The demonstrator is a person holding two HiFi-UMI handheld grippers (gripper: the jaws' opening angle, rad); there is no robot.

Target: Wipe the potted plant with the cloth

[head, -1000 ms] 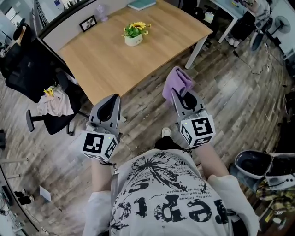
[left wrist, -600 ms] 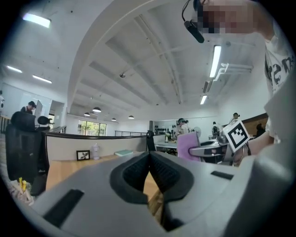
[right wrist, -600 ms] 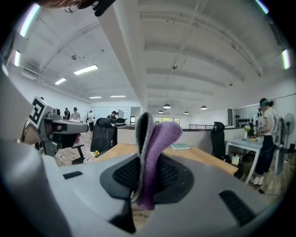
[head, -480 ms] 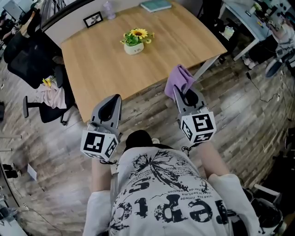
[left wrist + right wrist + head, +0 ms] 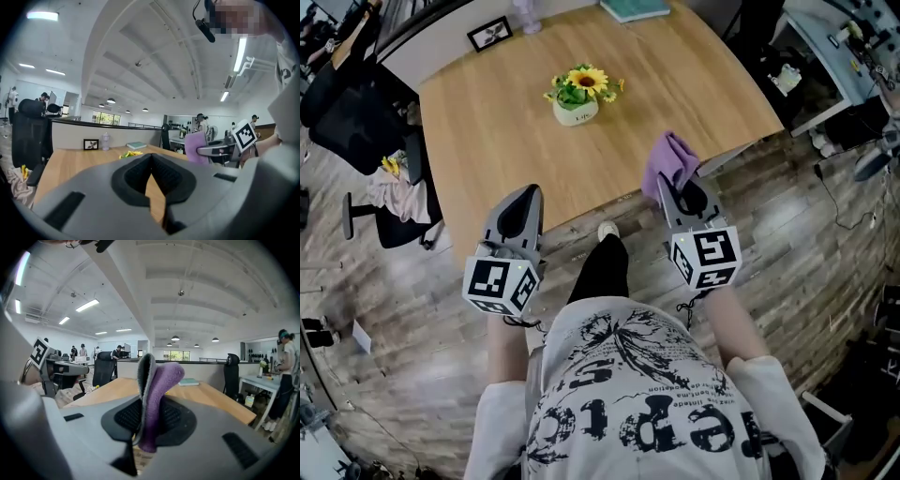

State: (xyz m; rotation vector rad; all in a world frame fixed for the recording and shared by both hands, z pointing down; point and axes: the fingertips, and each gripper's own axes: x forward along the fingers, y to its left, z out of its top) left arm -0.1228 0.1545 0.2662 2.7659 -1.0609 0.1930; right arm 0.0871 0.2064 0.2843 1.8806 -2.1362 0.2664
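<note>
The right tool [image 5: 679, 190] is pinching a soft purple cloth [image 5: 668, 161] by its lower part. In the right gripper view the fabric is clamped between the ribbed black pads and folds upward past the tips. Gripped this way, a loose flap leads ahead of the tool, which looks meant to leave a soft, free surface to meet the leaves. The left tool [image 5: 151, 163] has its pads pressed together with nothing between them, only bare wood showing through the gap below. It hangs over the near edge of the light wooden desk [image 5: 478, 141], probably held ready to steady the pot. The potted plant [image 5: 577, 94], a yellow sunflower and green leaves in a small white pot, stands upright near the middle of the desk. It is well apart from both tools and a little left of the cloth's line. A framed picture [image 5: 490, 34] and a teal book [image 5: 635, 8] lie along the far edge, clear of any wiping path. I judge the wiping is not yet begun; the cloth must first be carried in over the desk to the foliage.
</note>
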